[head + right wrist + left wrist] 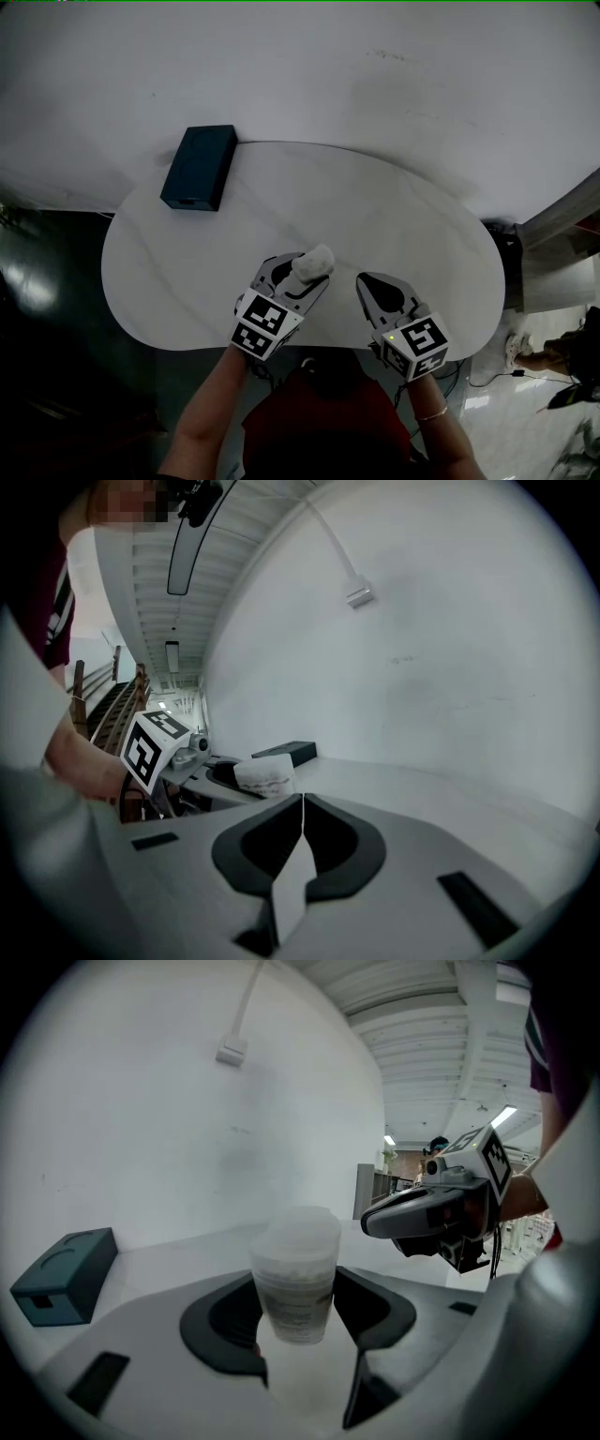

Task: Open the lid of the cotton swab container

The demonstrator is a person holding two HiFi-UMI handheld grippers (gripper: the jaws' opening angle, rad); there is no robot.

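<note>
Clamping the cotton swab container [314,260] by its lower body, the left gripper [302,274] is holding it over the near edge of the white table [187,267], likely so the lid [300,1227] end is sticking out free. Just right of the container, the right gripper [366,281] is hovering with jaws pressed together, empty.

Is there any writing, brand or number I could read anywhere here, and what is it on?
No text here can be read.
On the cotton swab container: a printed label, too blurred to read.
On the marker cubes: black-and-white square patterns, no words.
On the dark box: no print visible.
</note>
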